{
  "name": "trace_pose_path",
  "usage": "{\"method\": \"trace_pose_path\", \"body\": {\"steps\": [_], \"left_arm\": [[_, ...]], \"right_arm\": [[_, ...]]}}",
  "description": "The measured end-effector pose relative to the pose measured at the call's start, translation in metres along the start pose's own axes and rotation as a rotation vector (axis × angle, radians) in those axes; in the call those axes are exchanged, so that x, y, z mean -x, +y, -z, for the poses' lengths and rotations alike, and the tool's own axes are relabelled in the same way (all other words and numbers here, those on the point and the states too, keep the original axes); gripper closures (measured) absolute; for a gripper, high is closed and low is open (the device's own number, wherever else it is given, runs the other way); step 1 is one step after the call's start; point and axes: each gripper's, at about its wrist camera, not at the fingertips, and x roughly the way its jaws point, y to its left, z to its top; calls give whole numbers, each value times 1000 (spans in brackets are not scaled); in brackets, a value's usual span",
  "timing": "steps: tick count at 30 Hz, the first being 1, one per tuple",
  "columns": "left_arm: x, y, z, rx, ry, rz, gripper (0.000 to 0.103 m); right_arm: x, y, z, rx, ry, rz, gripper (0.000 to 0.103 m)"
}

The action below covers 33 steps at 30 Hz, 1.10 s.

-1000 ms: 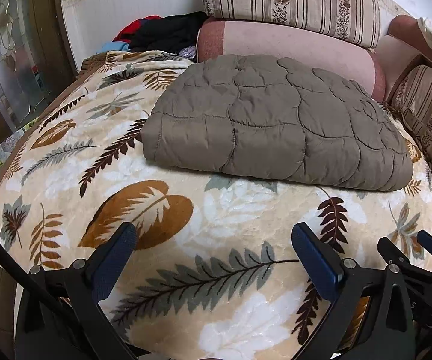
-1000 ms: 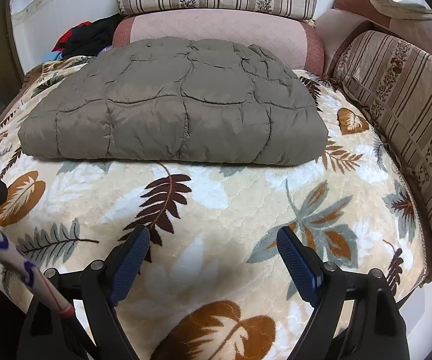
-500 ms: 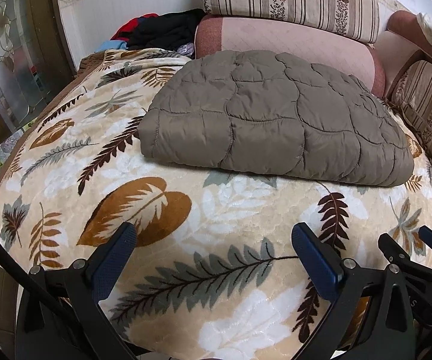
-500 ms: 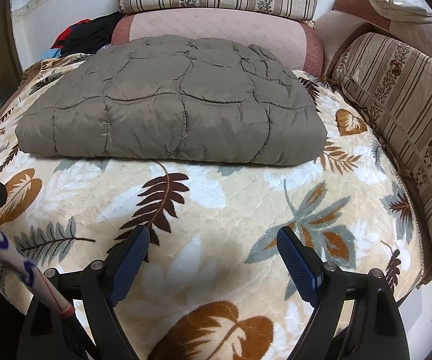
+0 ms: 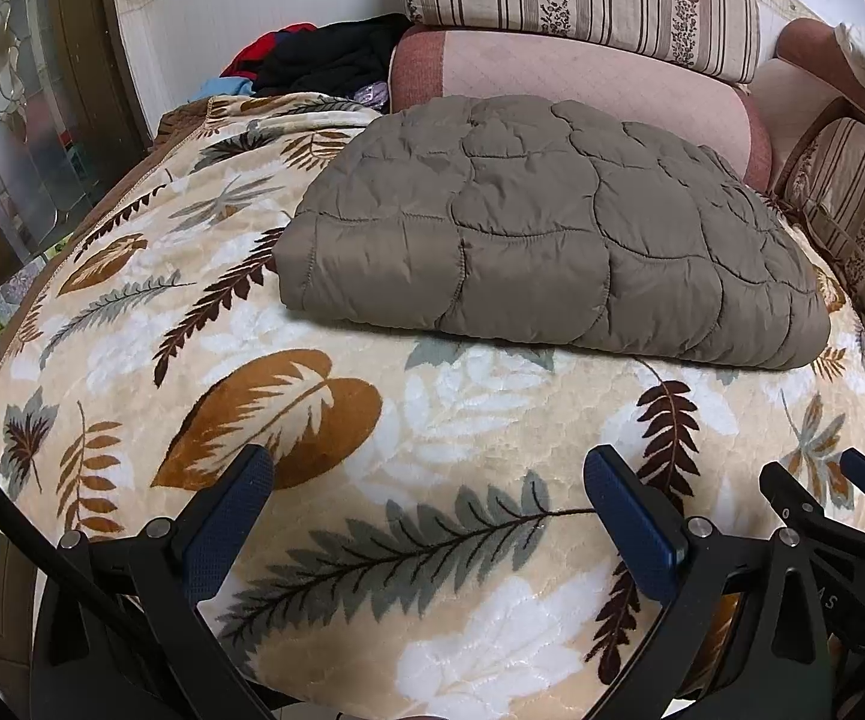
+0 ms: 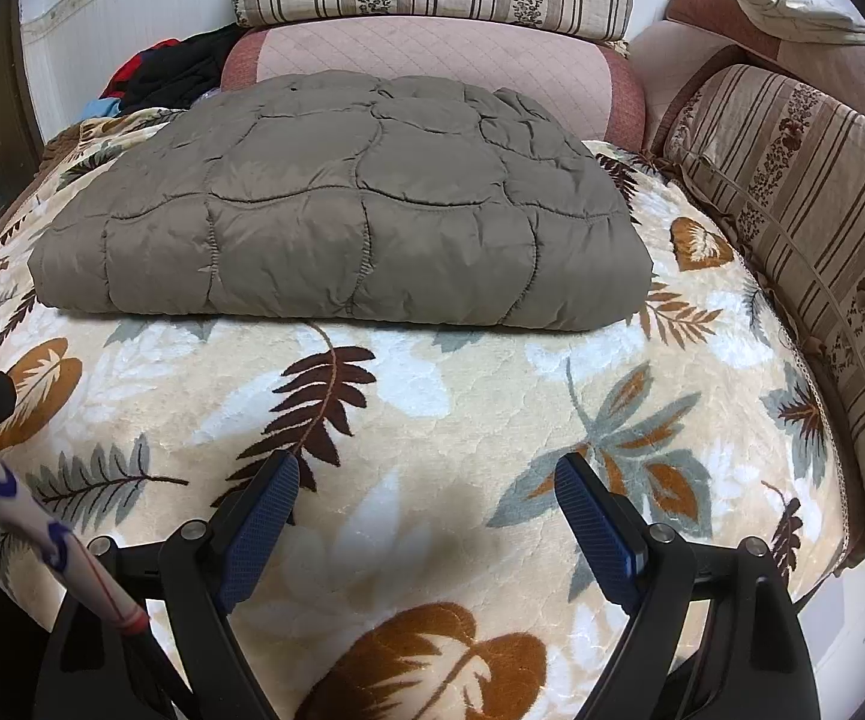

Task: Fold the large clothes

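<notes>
Quilted jacket (image 5: pixel 552 240) lies folded on bed (image 5: pixel 432 420). Left claw (image 5: pixel 426 483) and right claw (image 6: pixel 426 480) both released, empty; if refolding, grasp near corners evenly.

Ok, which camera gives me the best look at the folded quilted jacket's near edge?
The right wrist view: the quilted jacket lies nearly square-on there, its near folded edge running across the picture above the open right gripper. The left wrist view shows the jacket skewed, its near edge slanting away rightward.
</notes>
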Motion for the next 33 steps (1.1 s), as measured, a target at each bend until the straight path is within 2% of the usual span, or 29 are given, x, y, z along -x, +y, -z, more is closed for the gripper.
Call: {"method": "trace_pose_path", "body": {"steps": [33], "left_arm": [[-5,0,2,2,21,13,0]], "right_arm": [[-2,0,0,-8,-2,6,12]]}}
